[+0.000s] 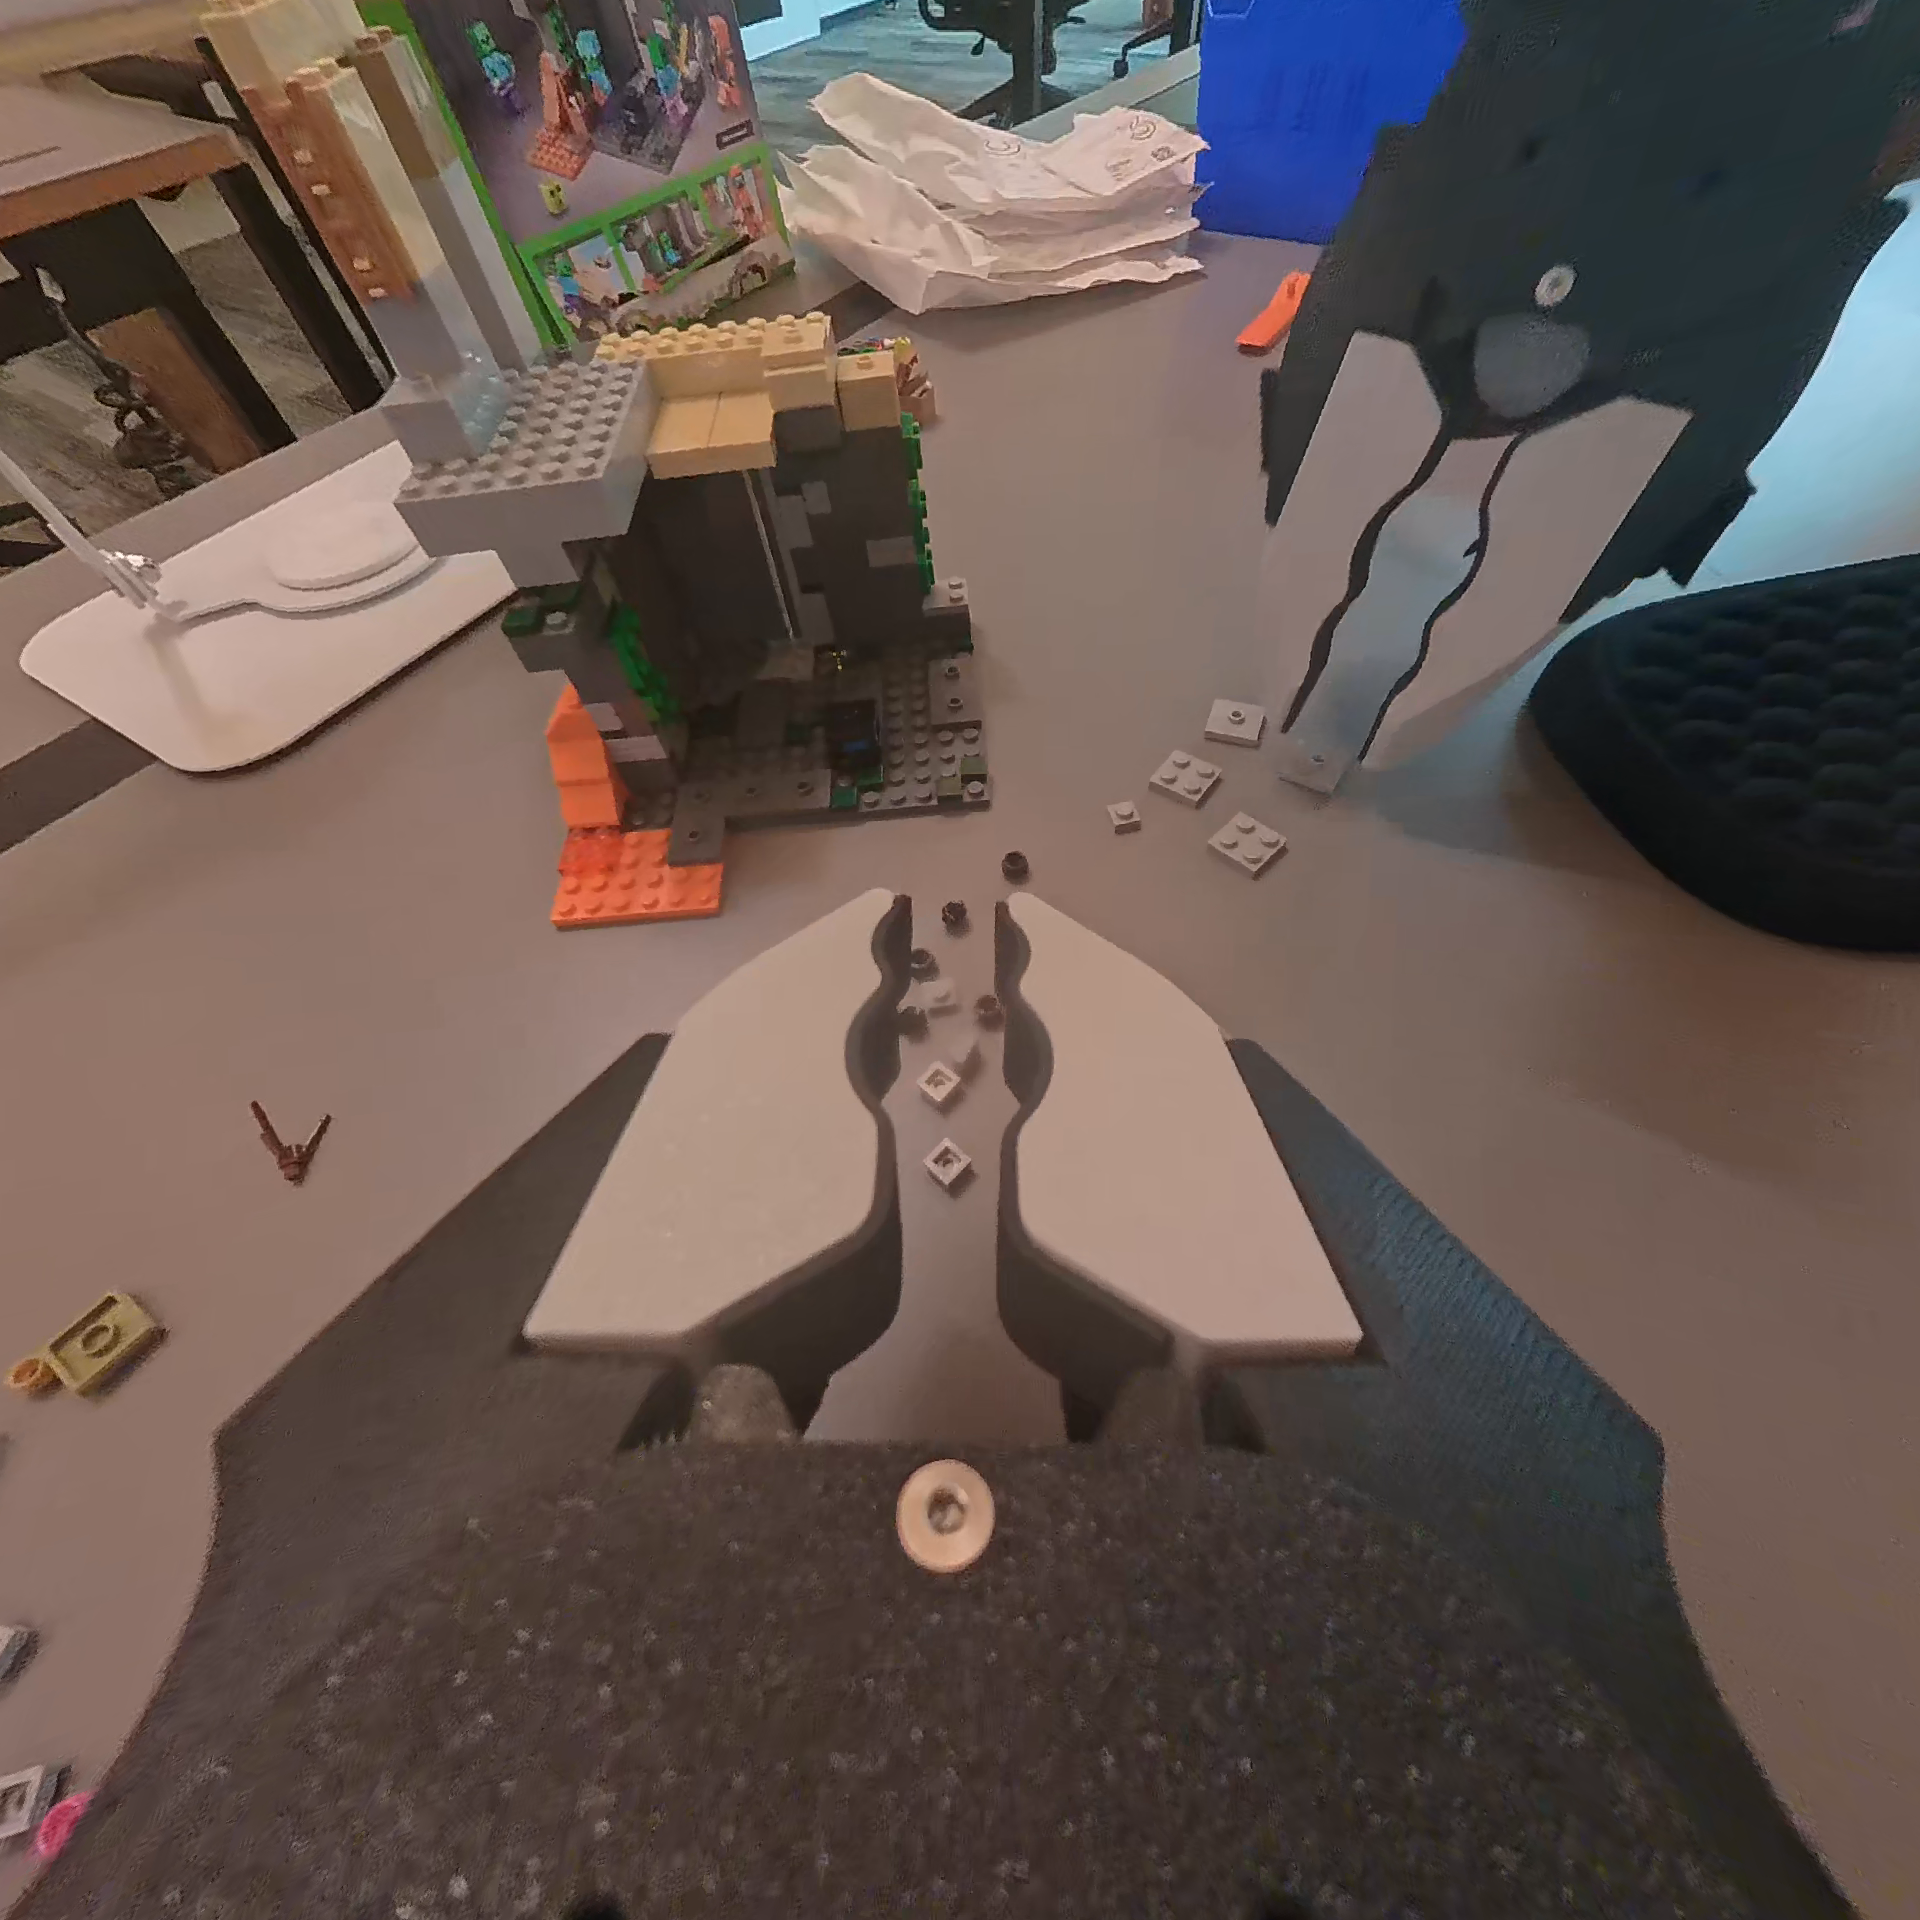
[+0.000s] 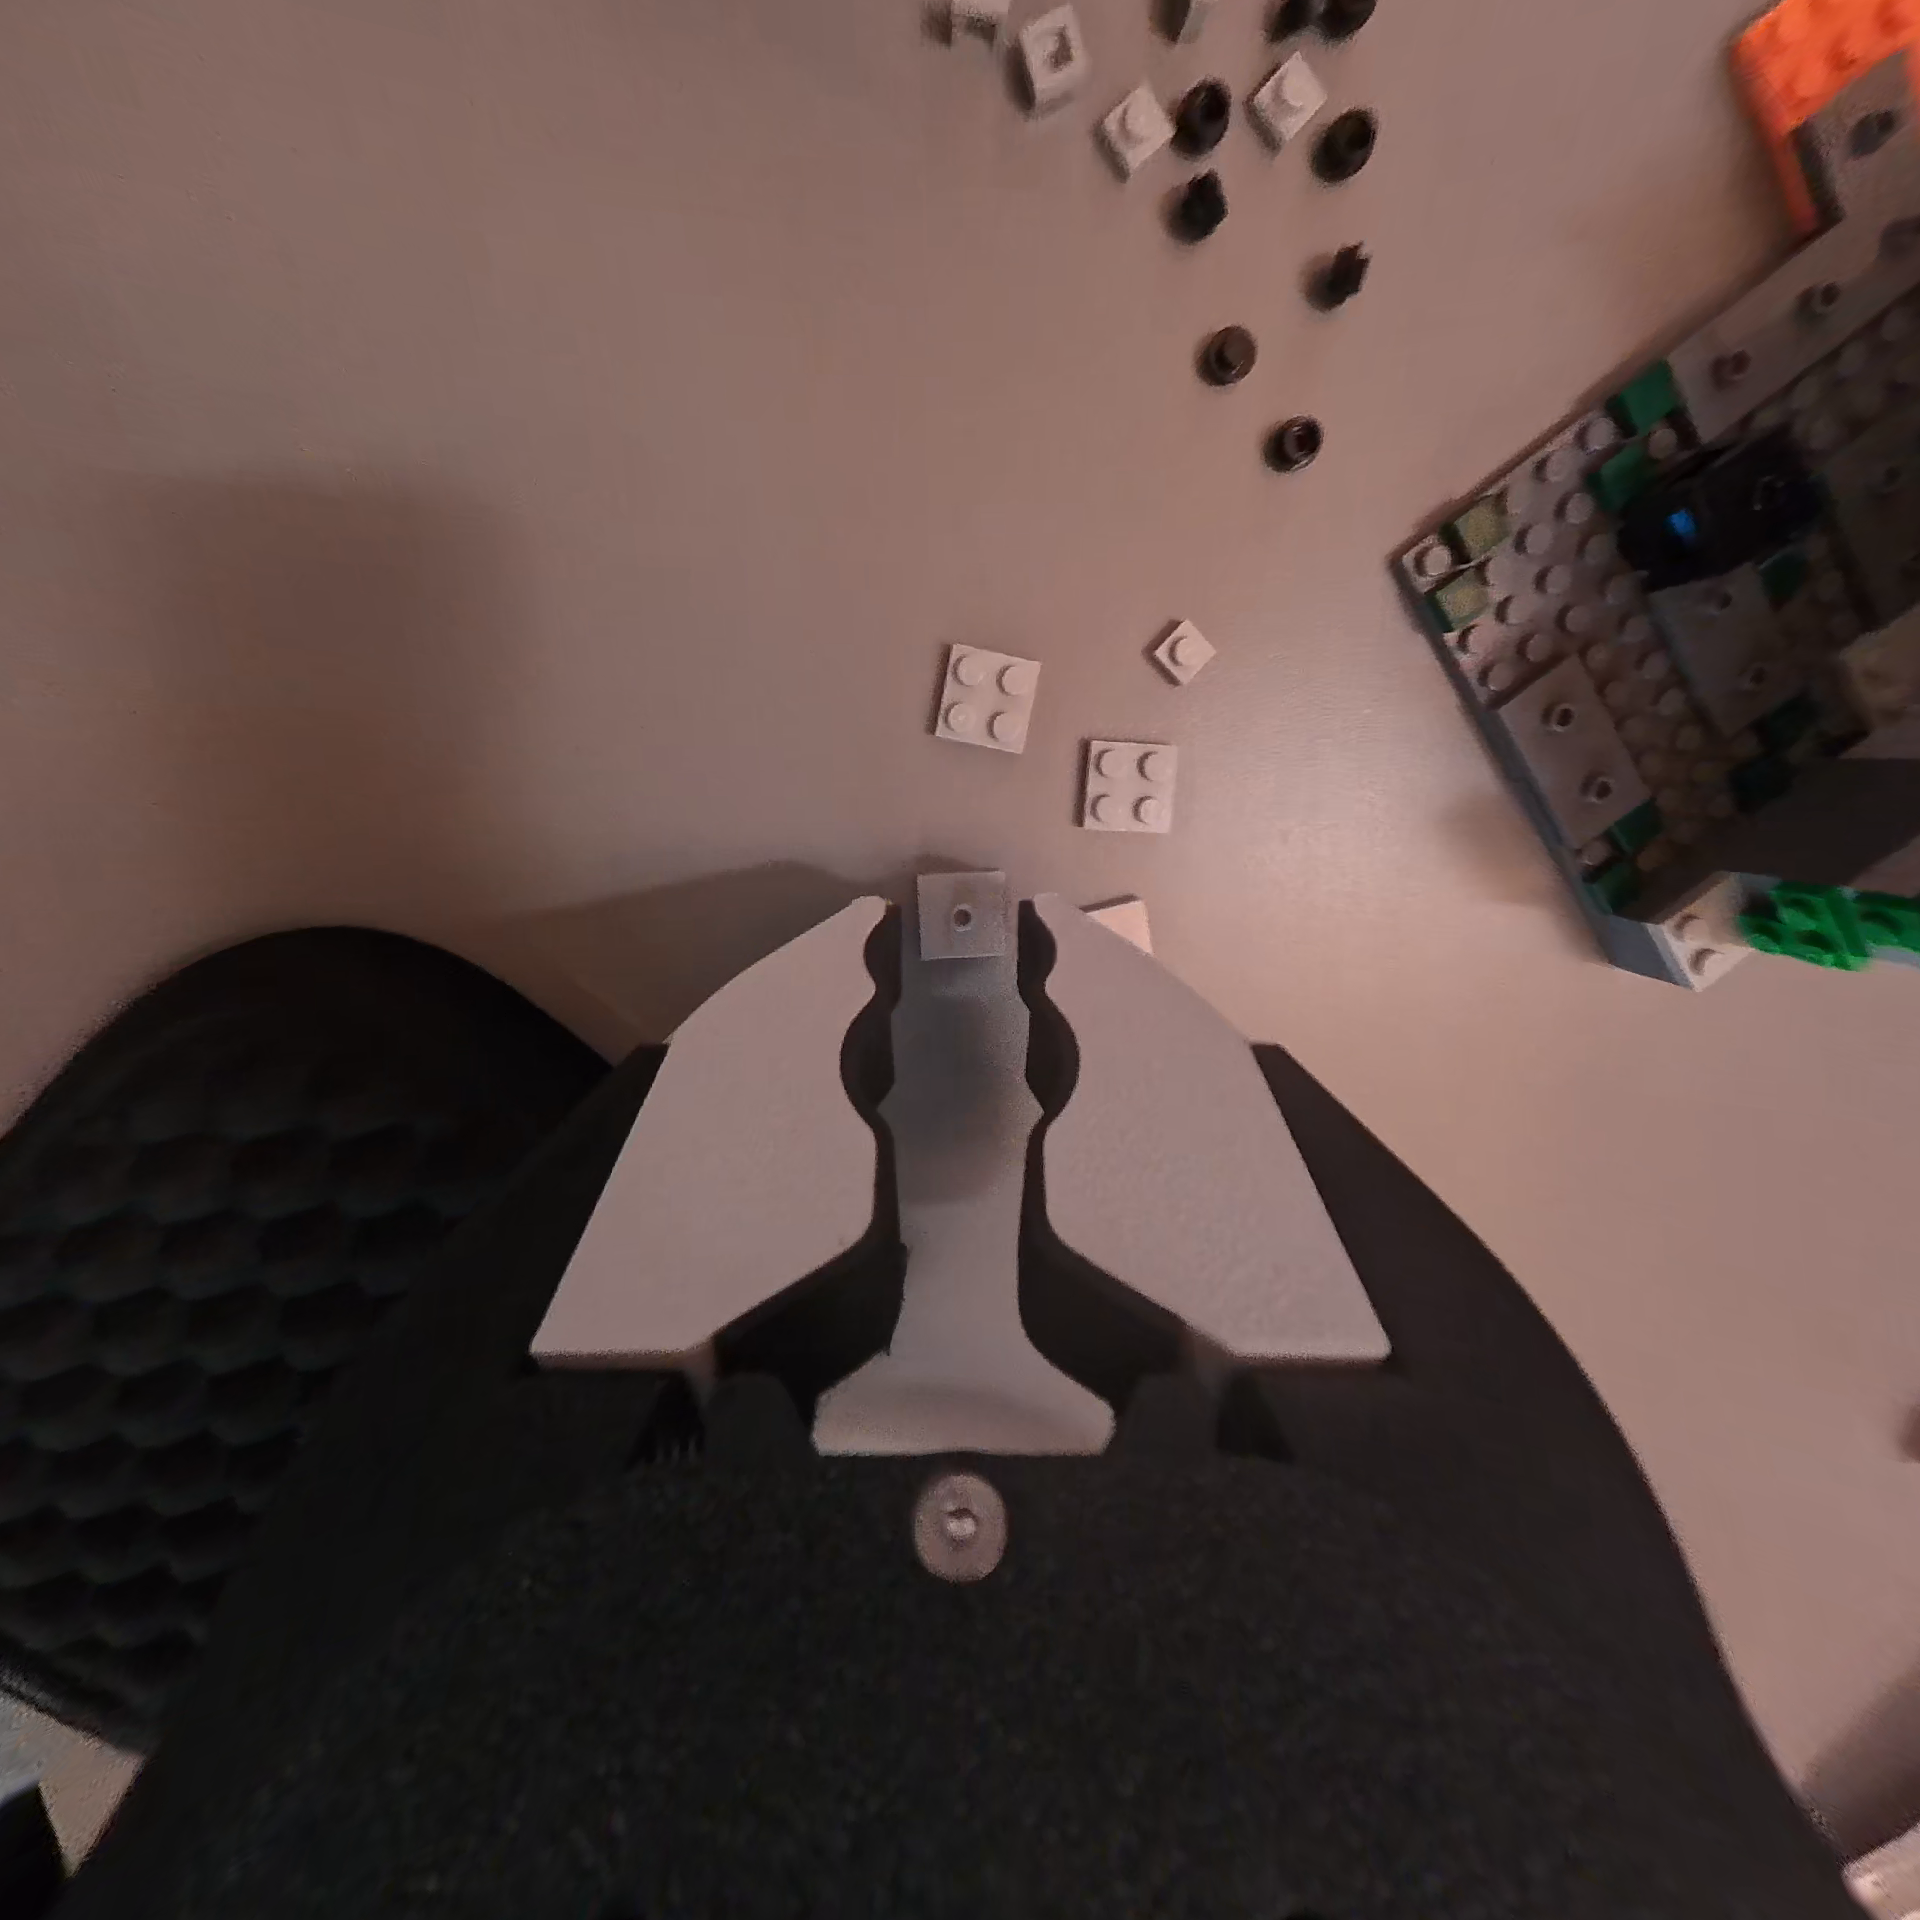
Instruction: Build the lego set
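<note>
Left tongs: left gripper [image 1: 951, 904] hangs over the grey table [image 1: 312, 987], jaws a little apart, gripping nothing.
Under them: through that slot you can see loose bits lying on the table, two tiny grey square tiles [image 1: 945, 1161] and a few dark round studs [image 1: 954, 914].
Off to the left: an olive plate [image 1: 99, 1340] and a little brown pronged piece [image 1: 291, 1143], both well apart from the fingers.
Right tongs: right gripper [image 2: 961, 904] points down at the table with a grey tile with one centre stud [image 2: 961, 914] filling the space between its fingertips, so gripping that tile.
Beside it: another pale plate [image 2: 1117, 920] lies flat just beside the right-hand finger.
Just past the tips: two grey 2x2 plates [image 2: 985, 694] and a small grey 1x1 plate [image 2: 1182, 651], apart from each other.
Middle: brick build [image 1: 748, 582], dark grey walls with green bits, tan top, orange plate [image 1: 639, 878] at its front corner.
Right edge: black mesh seat [image 1: 1745, 748] next to the table.
Left, further back: white flat stand base [image 1: 260, 644].
Far back: a green-edged set box [image 1: 623, 156], crumpled white paper bags [image 1: 997, 197] and a blue bin-like thing [image 1: 1320, 104].
</note>
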